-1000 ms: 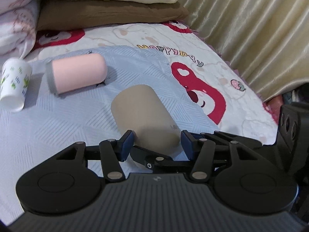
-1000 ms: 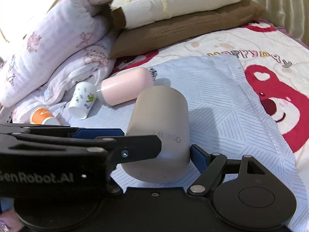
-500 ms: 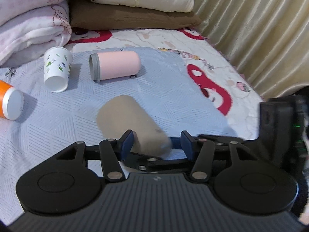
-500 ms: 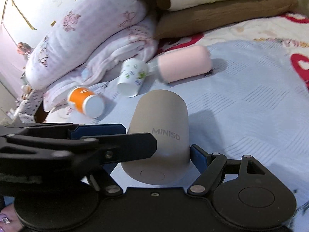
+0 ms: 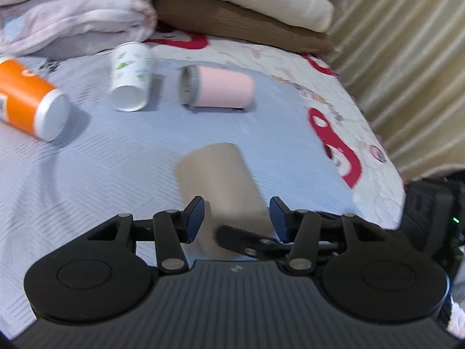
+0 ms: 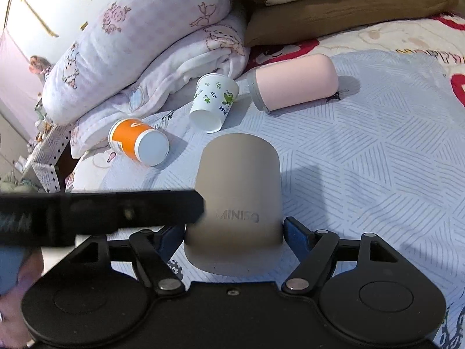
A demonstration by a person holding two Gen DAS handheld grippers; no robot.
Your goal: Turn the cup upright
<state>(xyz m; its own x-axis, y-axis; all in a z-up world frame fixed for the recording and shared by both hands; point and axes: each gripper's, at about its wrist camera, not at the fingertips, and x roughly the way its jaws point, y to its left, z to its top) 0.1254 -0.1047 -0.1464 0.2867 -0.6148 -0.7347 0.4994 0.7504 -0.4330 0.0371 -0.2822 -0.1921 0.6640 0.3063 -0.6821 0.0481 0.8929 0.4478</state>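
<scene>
A beige MINISO cup (image 6: 237,200) sits between my right gripper's (image 6: 232,234) blue pads, which press its sides near the rim end; its closed rounded end points away from the camera. In the left wrist view the same cup (image 5: 219,183) is blurred, and my left gripper (image 5: 236,214) is open around its near part, pads apart from it. The left gripper's finger (image 6: 116,212) crosses the right wrist view on the left, its tip beside the cup.
A pink cup (image 5: 216,90) (image 6: 293,85), a white leaf-print paper cup (image 5: 130,80) (image 6: 213,101) and an orange cup (image 5: 27,99) (image 6: 136,142) lie on their sides on the blue-grey bedspread (image 6: 363,160). Folded blankets (image 6: 139,43) and pillows (image 5: 241,8) are behind; a curtain (image 5: 407,58) hangs at right.
Both views have swung so that the paper and orange cups come further into view. The beige cup stays in my right gripper. My left gripper has drawn back a little from it.
</scene>
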